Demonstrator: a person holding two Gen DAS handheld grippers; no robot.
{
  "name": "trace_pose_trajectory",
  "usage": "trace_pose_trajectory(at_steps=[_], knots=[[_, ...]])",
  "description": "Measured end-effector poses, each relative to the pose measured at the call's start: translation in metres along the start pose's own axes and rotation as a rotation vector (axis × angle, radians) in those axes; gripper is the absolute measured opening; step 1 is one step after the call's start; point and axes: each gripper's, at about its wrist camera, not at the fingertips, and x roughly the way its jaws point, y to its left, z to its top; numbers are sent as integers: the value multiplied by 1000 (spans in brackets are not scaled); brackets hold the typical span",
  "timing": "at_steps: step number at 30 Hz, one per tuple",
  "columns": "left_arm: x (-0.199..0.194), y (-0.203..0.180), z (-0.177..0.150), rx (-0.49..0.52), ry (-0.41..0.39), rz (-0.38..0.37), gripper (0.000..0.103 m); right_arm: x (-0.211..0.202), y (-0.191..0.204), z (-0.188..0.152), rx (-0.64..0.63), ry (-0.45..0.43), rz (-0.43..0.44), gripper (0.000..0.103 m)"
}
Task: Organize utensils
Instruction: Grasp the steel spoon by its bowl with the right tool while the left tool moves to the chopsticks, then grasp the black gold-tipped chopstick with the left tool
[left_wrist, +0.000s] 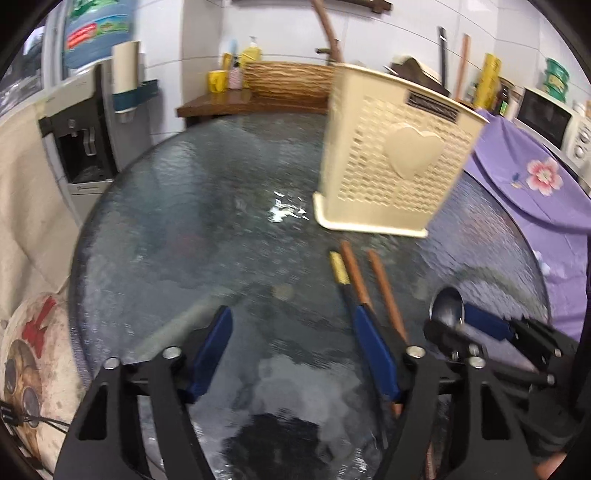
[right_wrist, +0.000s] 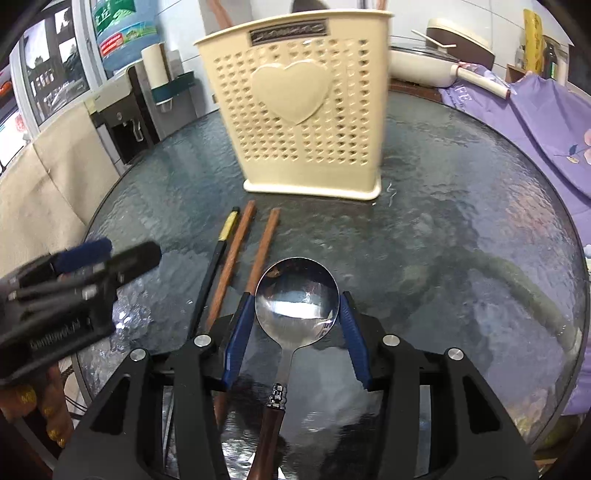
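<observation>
1. The left gripper (left_wrist: 291, 354) is held low over the surface, its blue-padded jaws spread wide with nothing between them.
2. The right gripper (right_wrist: 297, 332) is held beside it (jaws parted).

Bare glass table (left_wrist: 192, 236) left of holder (left_wrist: 395, 166); chopsticks (right_wrist: 236, 254) block its front.

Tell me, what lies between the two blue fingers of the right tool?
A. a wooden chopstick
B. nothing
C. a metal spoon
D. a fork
C: in the right wrist view the metal spoon has its shiny bowl between the blue fingers of the right tool, while the chopsticks lie on the glass table to its left.
</observation>
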Motion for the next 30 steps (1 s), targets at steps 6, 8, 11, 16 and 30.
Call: trace_pose_trajectory(at_steps=[6, 8, 11, 16, 30], knots=[[13, -15, -5, 23, 66, -61, 40, -5, -12, 2, 23, -12, -14, 48], [14, -19, -6, 24, 73, -75, 40, -5, -15, 1, 29, -13, -15, 48], [16, -23, -7, 36, 81, -74, 38, -5, -18, 1, 34, -12, -16, 48], [24, -27, -9, 51, 102, -52, 31, -5, -22, 0, 39, -16, -15, 48], [31, -41, -6, 109, 92, 4, 29, -4, -28, -1, 43, -11, -19, 48]])
